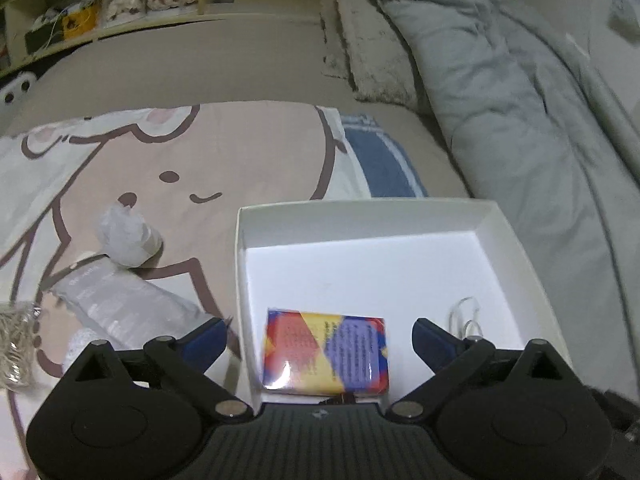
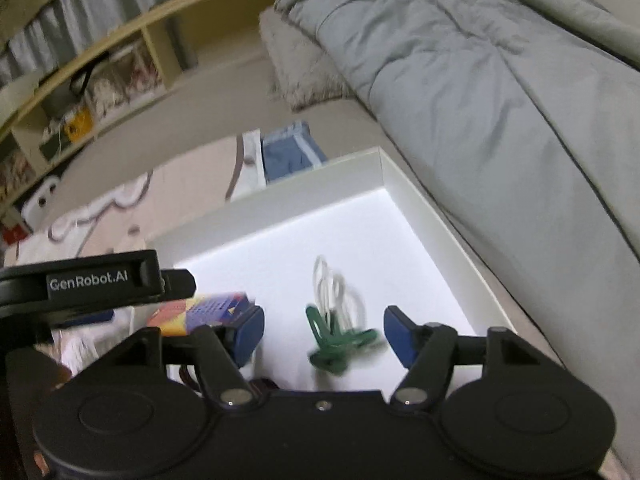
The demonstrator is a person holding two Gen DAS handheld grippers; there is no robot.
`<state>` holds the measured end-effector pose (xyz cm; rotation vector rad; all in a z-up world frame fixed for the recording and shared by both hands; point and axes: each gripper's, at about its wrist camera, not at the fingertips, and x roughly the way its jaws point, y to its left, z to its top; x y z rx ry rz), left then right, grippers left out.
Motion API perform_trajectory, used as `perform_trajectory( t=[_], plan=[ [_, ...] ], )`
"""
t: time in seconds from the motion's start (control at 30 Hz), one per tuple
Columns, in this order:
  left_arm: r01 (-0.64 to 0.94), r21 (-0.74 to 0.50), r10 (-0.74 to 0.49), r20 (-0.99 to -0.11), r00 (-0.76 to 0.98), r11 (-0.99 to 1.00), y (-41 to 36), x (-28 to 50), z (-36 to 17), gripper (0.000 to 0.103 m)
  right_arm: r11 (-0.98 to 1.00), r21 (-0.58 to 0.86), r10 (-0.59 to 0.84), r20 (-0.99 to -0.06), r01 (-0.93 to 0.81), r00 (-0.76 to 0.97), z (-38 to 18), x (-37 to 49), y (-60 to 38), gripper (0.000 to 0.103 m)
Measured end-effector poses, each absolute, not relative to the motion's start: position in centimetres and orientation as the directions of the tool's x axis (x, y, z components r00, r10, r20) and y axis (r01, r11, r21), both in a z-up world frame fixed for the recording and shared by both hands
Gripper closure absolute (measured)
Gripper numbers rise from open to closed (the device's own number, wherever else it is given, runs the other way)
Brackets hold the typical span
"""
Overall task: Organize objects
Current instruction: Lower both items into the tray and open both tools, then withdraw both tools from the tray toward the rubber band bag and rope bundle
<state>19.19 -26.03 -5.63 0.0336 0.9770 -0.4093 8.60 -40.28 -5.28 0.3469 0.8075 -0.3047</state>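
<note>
Two grippers, left (image 1: 320, 334) and right (image 2: 324, 334), hang with jaws apart and gripping nothing over a white box (image 1: 360, 216) on the bed, holding a colourful packet (image 1: 326, 350) and a green clip (image 2: 336, 344).

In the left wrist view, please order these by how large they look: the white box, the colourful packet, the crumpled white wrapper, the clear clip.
1. white box
2. colourful packet, though it lies nearest the camera
3. crumpled white wrapper
4. clear clip, faint and partly hidden by the left gripper

Clearly a home bedroom: bed with cartoon-print sheet (image 1: 168, 168), rumpled grey duvet (image 1: 500, 92), fluffy pillow (image 1: 376, 48), cluttered wooden shelf (image 1: 120, 8).
</note>
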Motion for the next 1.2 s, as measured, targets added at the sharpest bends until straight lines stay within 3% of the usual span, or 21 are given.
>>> perform_trajectory(
  t=[0.2,0.73,1.2],
  plan=[
    [0.361,-0.143,-0.314,-0.821,0.476,0.922,-25.6,18.5,-5.7,0.004,0.889,0.186,-0.109,-0.802,0.418,0.588,-5.9,8.3,-40.6,0.03],
    [0.378,-0.086,-0.275,-0.832,0.482,0.922,-24.0,17.3,-4.8,0.0,0.883,0.147,-0.166,-0.791,0.447,0.588,-4.3,7.1,-40.6,0.021],
    [0.351,-0.071,-0.254,-0.823,0.508,0.934,-21.1,16.0,-3.8,0.0,0.888,0.059,-0.257,-0.76,0.457,0.597,-3.1,5.7,-40.2,0.0]
  ],
)
